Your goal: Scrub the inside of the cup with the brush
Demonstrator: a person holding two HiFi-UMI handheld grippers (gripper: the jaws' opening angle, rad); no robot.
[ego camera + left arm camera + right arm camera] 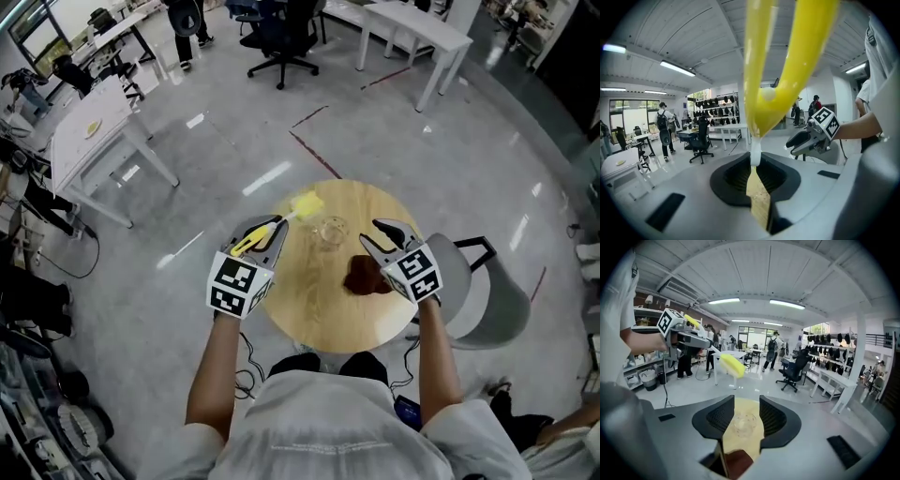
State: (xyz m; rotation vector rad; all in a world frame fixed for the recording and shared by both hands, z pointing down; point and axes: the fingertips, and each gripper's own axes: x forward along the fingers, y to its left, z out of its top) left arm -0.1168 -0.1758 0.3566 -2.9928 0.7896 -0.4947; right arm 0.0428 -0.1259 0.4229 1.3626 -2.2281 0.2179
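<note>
Head view: the cup (330, 231) stands toward the far side of the round bench (309, 319), with a dark cloth (367, 277) near it. The left tongs (274, 227) are clenched on the brush (302, 206) by its handle, the yellow head hanging just left of the cup. The right tongs (379, 236) are parted and empty, the cup ahead in line with their gap. The step in hand is steadying the cup. Bring the right tongs round its wall and close gently, since it looks thin and clear. Then lower the brush head straight in so the cup doesn't tip.
</note>
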